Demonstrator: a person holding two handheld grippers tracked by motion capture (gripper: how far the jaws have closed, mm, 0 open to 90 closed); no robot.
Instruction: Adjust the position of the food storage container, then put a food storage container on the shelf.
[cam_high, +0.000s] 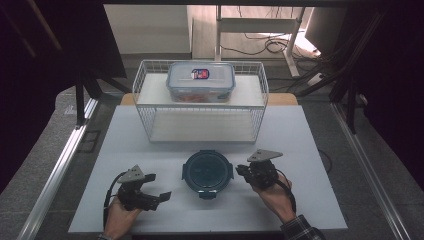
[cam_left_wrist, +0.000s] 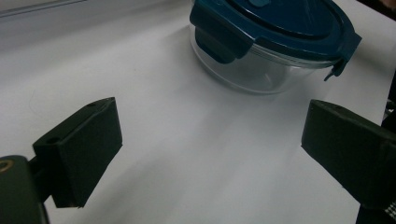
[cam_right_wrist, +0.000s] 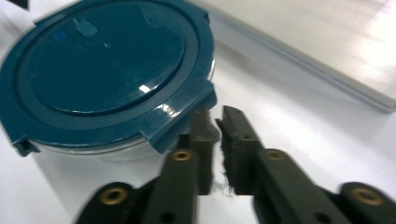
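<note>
A round glass container with a dark teal clip lid (cam_high: 207, 171) (cam_left_wrist: 275, 28) (cam_right_wrist: 102, 70) stands on the white table top (cam_high: 300, 150), near the front middle. My left gripper (cam_high: 159, 186) (cam_left_wrist: 210, 140) lies to its left, low over the table. Its jaws are wide open with bare table between them. My right gripper (cam_high: 241, 170) (cam_right_wrist: 218, 121) is at the container's right side, with its tips right at a lid clip (cam_right_wrist: 187, 116). Its jaws stand only a narrow slit apart, and nothing is between them.
Behind the container stands a white wire rack (cam_high: 145, 95) with two shelves. On its upper shelf sits a clear rectangular lidded box (cam_high: 201, 80) with a red and blue label. Metal rails (cam_high: 60, 165) run along both sides of the table.
</note>
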